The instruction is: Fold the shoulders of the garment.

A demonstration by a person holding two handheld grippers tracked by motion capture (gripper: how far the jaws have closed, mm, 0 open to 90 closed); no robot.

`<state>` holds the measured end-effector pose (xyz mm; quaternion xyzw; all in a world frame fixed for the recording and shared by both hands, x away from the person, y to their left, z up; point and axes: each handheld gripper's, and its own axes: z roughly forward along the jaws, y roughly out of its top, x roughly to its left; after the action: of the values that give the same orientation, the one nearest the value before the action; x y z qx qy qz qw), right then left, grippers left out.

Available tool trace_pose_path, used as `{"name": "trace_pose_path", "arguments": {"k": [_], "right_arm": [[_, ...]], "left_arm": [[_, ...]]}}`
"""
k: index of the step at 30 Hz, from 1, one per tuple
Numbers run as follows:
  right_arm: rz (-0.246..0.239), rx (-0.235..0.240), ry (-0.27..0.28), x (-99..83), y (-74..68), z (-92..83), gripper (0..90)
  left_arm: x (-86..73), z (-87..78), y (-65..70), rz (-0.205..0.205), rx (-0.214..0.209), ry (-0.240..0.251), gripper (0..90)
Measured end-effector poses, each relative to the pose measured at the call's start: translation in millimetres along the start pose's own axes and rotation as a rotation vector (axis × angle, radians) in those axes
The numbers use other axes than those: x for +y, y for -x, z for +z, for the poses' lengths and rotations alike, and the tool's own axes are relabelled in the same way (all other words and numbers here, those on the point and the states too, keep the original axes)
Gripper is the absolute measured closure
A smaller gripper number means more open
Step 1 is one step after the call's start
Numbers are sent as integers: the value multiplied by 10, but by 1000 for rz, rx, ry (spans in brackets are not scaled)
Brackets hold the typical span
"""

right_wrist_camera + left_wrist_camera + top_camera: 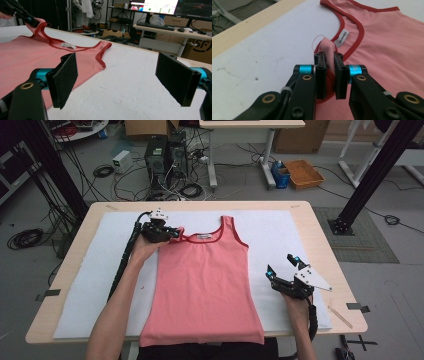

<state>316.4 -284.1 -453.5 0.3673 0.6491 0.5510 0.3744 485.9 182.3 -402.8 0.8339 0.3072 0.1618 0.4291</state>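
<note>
The pink tank top lies flat on the white mat that covers the surface, its long axis running from the near edge, where the hem hangs just over, toward the far edge, where the neckline and straps lie. The left tongs are clenched on the left shoulder strap; in the left gripper view the strap is bunched and stood up between the two black pads, a loose red thread curling off its top, while the rest of the garment spreads away to the right of them. The right tongs hover released, jaws wide apart with nothing between them, just off the garment's right side and toward the near right corner of the mat. From them the free right strap lies ahead toward the far edge and somewhat to the left, well apart, so the right hand is plainly the nearer one for that strap or for the right side seam. The top itself is a sleeveless knit in salmon pink, with darker red binding round the neck and armholes and a small white label sewn inside the back of the neck; the body lies smooth, with only the gripped strap lifted off the mat.
</note>
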Motion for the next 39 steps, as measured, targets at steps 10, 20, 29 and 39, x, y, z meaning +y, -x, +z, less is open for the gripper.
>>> {"name": "trace_pose_path", "arguments": {"k": [10,20,29,39], "right_arm": [[20,-6,1,0,18,2,178],[74,1,10,0,42,2,178],[69,0,10,-1,41,8,178],[65,1,8,-1,33,5,178]], "left_arm": [[-168,-106,204,-6,-31,3,821],[-261,-213,420,9,-74,24,821],[-407,-262,559,12,-98,3,818],[-539,-260,676,27,-114,-17,810]]}}
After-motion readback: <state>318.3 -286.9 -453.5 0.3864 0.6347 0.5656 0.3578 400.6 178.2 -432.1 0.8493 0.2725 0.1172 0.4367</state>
